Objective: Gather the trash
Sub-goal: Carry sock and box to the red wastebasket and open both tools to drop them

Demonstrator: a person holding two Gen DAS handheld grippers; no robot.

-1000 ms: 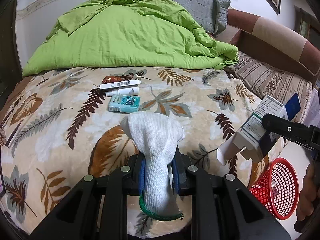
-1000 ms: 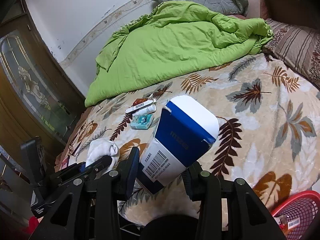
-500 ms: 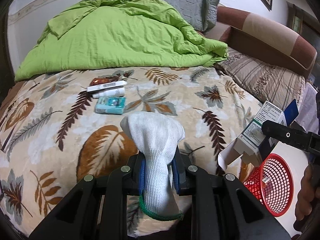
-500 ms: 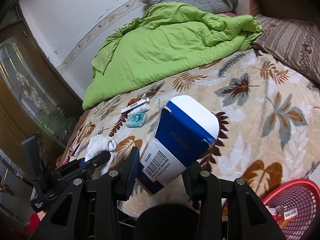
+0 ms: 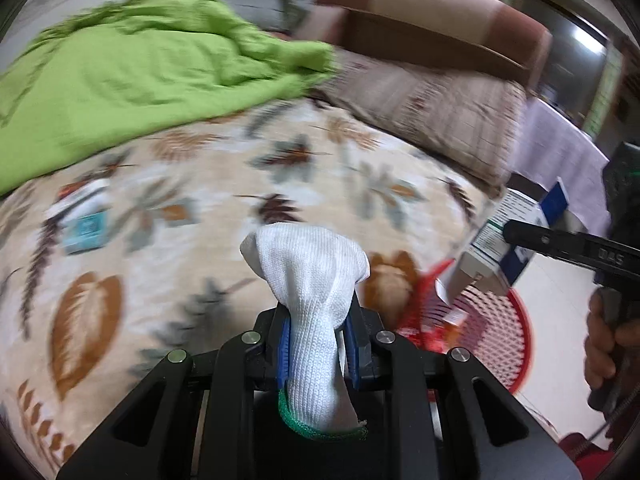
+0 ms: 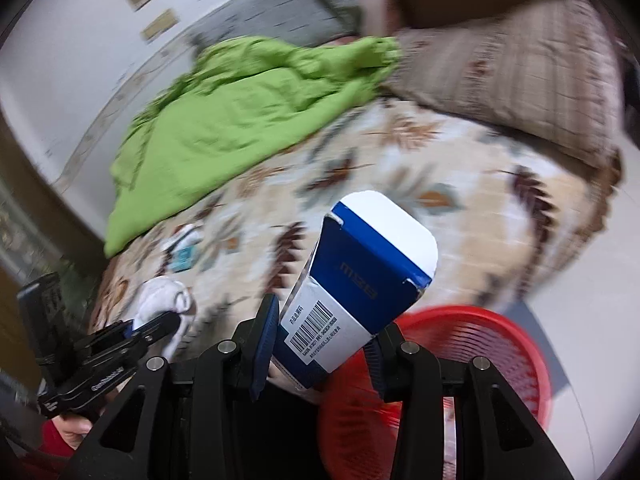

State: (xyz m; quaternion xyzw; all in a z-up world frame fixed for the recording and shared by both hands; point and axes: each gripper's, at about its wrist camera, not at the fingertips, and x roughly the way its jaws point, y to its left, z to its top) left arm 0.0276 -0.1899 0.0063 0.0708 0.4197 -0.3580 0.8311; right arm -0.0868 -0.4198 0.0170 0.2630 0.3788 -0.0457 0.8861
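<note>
My left gripper [image 5: 316,340] is shut on a white knitted glove [image 5: 312,276] with a green cuff, held over the front edge of the bed. My right gripper [image 6: 324,344] is shut on a blue and white carton [image 6: 360,280] with a barcode, held above the red mesh basket [image 6: 492,344] on the floor. In the left wrist view the carton [image 5: 500,240] and the right gripper [image 5: 560,240] hang over the basket [image 5: 496,336]. A teal packet [image 5: 86,230] and white tubes [image 5: 82,196] lie on the bed at the left.
A leaf-patterned blanket [image 5: 224,184] covers the bed. A green quilt [image 5: 140,64] is heaped at the back. A brown striped pillow [image 5: 432,108] lies at the right. Some trash lies inside the basket. Both views are blurred by motion.
Both grippers have swung to the right, away from the bed's middle. The carton now hangs over the red basket, which has come much closer. Both grips are unchanged.
</note>
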